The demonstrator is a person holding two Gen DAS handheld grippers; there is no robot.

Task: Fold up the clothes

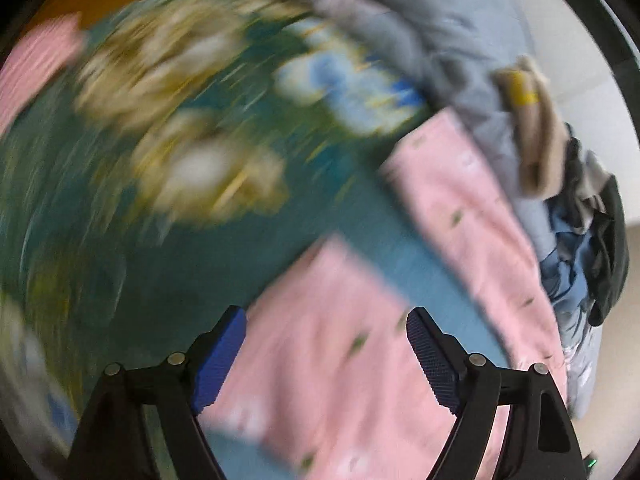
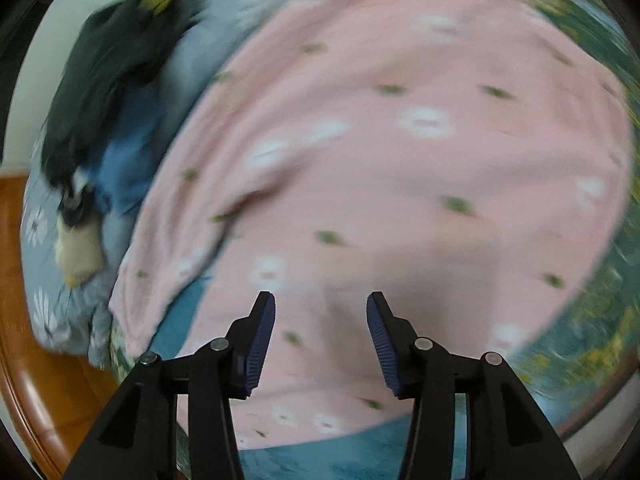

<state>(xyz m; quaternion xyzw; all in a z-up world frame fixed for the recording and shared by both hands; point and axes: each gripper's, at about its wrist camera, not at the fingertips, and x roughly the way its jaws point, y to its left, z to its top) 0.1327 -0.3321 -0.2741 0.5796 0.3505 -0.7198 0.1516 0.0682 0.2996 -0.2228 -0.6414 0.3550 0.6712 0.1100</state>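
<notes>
The pink garment [image 2: 400, 152], printed with small white flowers and green leaves, lies spread on a teal floral bedspread [image 1: 100, 208]. In the right wrist view it fills most of the picture, directly below and ahead of the right gripper [image 2: 320, 340], whose blue-padded jaws stand apart with nothing between them, hovering over the cloth. In the left wrist view the left gripper [image 1: 326, 356] has its jaws spread wide, also empty; the same pink garment [image 1: 328, 360] lies beneath them and runs up toward the right. Both views are heavily blurred. Beside the garment sits a heap of other clothes [image 2: 120, 120], grey-blue, dark and blue pieces. A wooden bed frame [image 2: 36, 360] shows at the lower left of the right view.
</notes>
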